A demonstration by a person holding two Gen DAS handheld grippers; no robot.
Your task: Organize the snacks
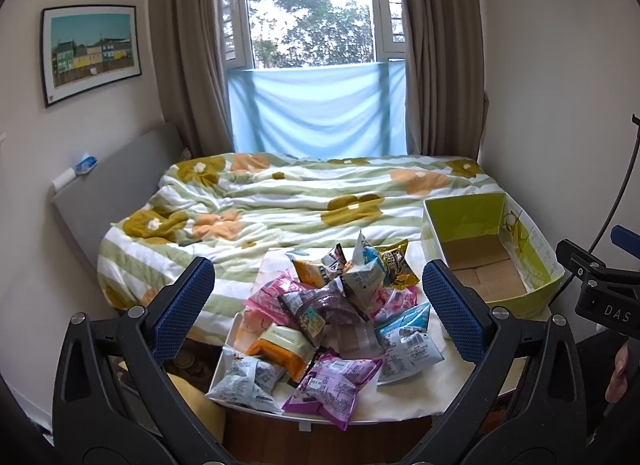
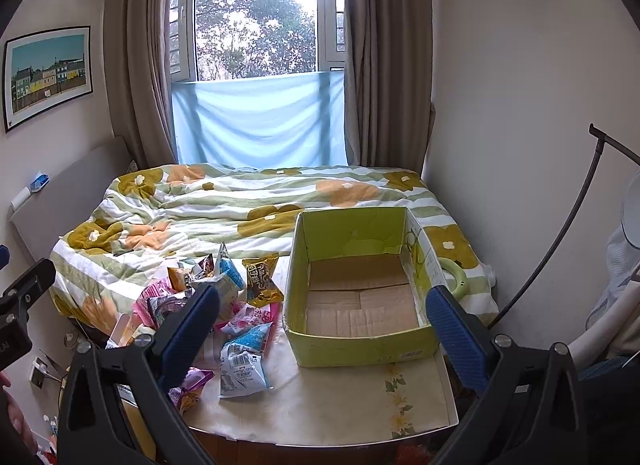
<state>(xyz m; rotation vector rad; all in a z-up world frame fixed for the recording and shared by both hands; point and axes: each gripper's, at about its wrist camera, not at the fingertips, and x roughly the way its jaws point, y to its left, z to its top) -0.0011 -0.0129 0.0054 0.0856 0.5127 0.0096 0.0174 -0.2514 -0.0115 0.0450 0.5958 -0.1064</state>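
A pile of snack packets (image 1: 320, 313) in pink, purple, blue, orange and yellow lies on a small white table (image 1: 416, 397); the pile also shows in the right wrist view (image 2: 236, 305). A green cardboard box (image 2: 360, 289), open and empty, stands on the table to the right of the pile, and shows in the left wrist view (image 1: 492, 253). My left gripper (image 1: 320, 305) is open above the pile, holding nothing. My right gripper (image 2: 320, 321) is open in front of the box's near left corner, holding nothing.
A bed with a flowered quilt (image 1: 280, 201) lies behind the table, below a window with curtains. A grey headboard (image 1: 104, 193) stands at the left. A green ring (image 2: 454, 281) lies on the bed right of the box. A black lamp arm (image 2: 572, 221) curves at the right.
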